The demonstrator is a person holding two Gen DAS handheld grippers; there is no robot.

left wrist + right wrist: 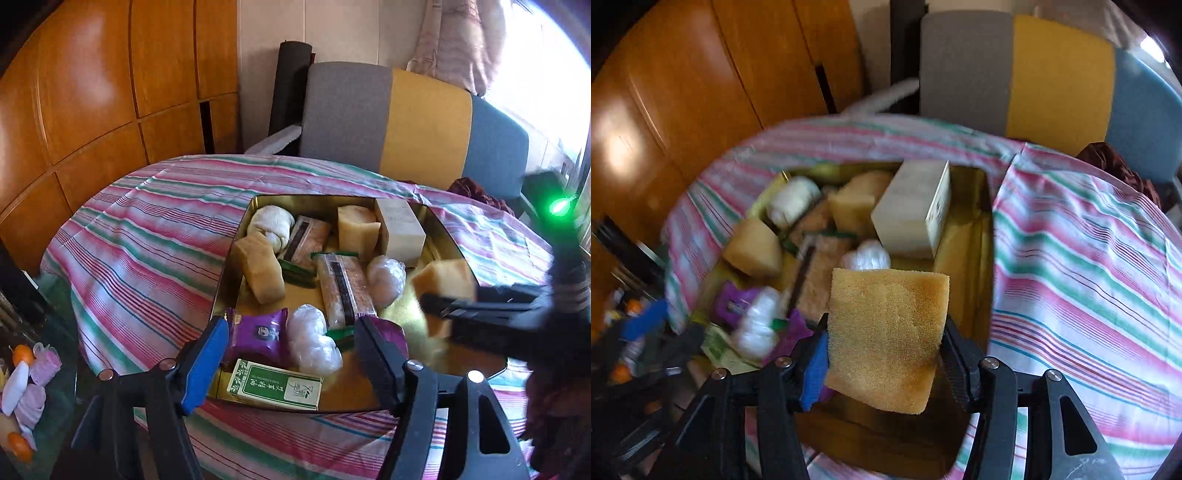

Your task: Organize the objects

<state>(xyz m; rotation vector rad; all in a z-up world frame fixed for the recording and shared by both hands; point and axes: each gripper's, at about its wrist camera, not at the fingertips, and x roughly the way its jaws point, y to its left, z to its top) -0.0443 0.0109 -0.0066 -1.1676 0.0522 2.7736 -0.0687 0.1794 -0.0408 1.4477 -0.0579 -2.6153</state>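
A gold tin (226,280) on the striped cloth holds sponge blocks, wrapped bars, white wrapped balls and a pale carton (400,229). My left gripper (291,356) hangs open over the tin's near edge. Below its fingers lie a purple packet (258,334), a white wrapped ball (312,341) and a green and white box (277,384); neither pad touches them. My right gripper (882,350) is shut on a yellow sponge block (886,332) and holds it above the tin (979,258). From the left wrist view it (439,308) comes in from the right with the sponge block (443,278).
The round table under the striped cloth (147,240) fills the middle. A grey, yellow and blue chair (406,118) stands behind it, and wooden cabinets (92,92) line the left. Small toys (26,380) lie on a glass surface at the lower left.
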